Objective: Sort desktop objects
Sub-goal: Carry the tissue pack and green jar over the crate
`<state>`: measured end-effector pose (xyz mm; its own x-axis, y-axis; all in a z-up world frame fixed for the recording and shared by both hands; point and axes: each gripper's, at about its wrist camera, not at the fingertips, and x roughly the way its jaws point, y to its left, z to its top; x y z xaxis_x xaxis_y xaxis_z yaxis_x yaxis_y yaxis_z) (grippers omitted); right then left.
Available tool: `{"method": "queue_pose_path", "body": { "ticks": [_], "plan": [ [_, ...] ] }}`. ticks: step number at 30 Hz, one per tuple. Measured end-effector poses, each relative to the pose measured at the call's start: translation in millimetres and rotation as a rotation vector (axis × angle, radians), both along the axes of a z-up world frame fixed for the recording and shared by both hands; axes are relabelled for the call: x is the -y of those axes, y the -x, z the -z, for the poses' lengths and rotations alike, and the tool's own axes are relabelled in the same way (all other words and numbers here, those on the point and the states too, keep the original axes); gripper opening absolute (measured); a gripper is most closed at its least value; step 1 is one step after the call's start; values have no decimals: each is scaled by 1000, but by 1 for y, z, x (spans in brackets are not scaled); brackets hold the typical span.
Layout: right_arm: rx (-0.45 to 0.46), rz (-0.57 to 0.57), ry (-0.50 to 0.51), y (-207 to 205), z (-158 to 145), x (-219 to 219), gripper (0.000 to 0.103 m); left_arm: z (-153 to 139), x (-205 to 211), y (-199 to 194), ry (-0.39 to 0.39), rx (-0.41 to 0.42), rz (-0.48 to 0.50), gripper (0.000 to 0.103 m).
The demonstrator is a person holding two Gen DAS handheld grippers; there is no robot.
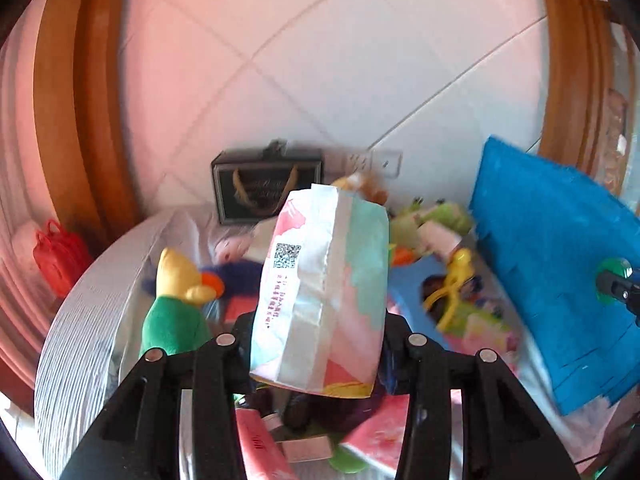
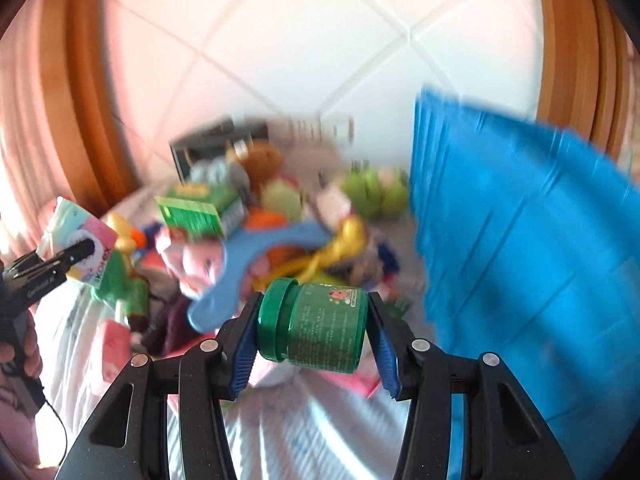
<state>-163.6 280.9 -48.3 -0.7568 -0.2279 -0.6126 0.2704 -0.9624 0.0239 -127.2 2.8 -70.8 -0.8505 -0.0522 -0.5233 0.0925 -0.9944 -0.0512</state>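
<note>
While the left tool (image 1: pixel 318 344) pinches a pastel packet (image 1: pixel 320 292) and the right tool (image 2: pixel 312 332) clamps a green jar (image 2: pixel 316 328) aloft, sorting looks barely begun; toys (image 2: pixel 280 216) remain heaped on the tabletop (image 2: pixel 304 432).

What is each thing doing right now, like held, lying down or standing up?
Tissue pack: held up off the pile, squeezed by the left gripper.
Green jar: lid on, turned sideways, squeezed by the right gripper.
Blue bin: standing at the right, blurred.
Duck toy: upright in the toy pile.
Dark gift bag: standing against the wall.
</note>
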Motion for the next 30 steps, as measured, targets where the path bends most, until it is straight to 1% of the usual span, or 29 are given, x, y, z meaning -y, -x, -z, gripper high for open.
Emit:
{"method": "queue_pose_path", "body": {
  "ticks": [1, 5, 8, 10, 13, 15, 18, 20, 22, 23, 24, 26, 27, 29, 30],
  "plan": [
    [-51, -9, 5, -9, -16, -6, 49, -9, -9, -3, -1, -20, 15, 42],
    [-175, -13, 14, -33, -59, -33, 49, -44, -61, -9, -14, -98, 86, 42],
    [-229, 14, 2, -44, -83, -62, 49, -71, -110, -11, -19, -143, 152, 42],
    [-264, 46, -29, -48, -96, -92, 49, -82, -147, -9, -15, -162, 188, 42],
    [-283, 122, -75, -49, -109, -134, 49, -97, -204, -3, -26, -165, 250, 42],
    [-284, 153, -108, -47, -115, -162, 49, -107, -242, 2, -60, -164, 313, 42],
    [-272, 174, -151, -35, -123, -208, 49, -124, -300, 11, -89, -163, 399, 42],
    [-257, 178, -163, -23, -127, -238, 49, -136, -335, 23, -87, -154, 423, 42],
    [-213, 190, -192, -3, -129, -267, 49, -149, -370, 40, -96, -108, 440, 42],
    [-194, 191, -193, 1, -129, -280, 49, -153, -383, 52, -101, -75, 439, 42],
    [-162, 189, -199, 11, -127, -293, 49, -154, -398, 68, -105, -26, 436, 42],
    [-79, 201, -208, 32, -118, -316, 49, -144, -427, 104, -104, 86, 430, 42],
    [-24, 197, -210, 40, -111, -328, 49, -135, -440, 122, -108, 165, 424, 42],
    [110, 198, -206, 60, -92, -351, 49, -110, -465, 147, -84, 297, 415, 42],
    [175, 194, -207, 68, -81, -360, 49, -93, -479, 156, -68, 370, 403, 42]
  ]
}}
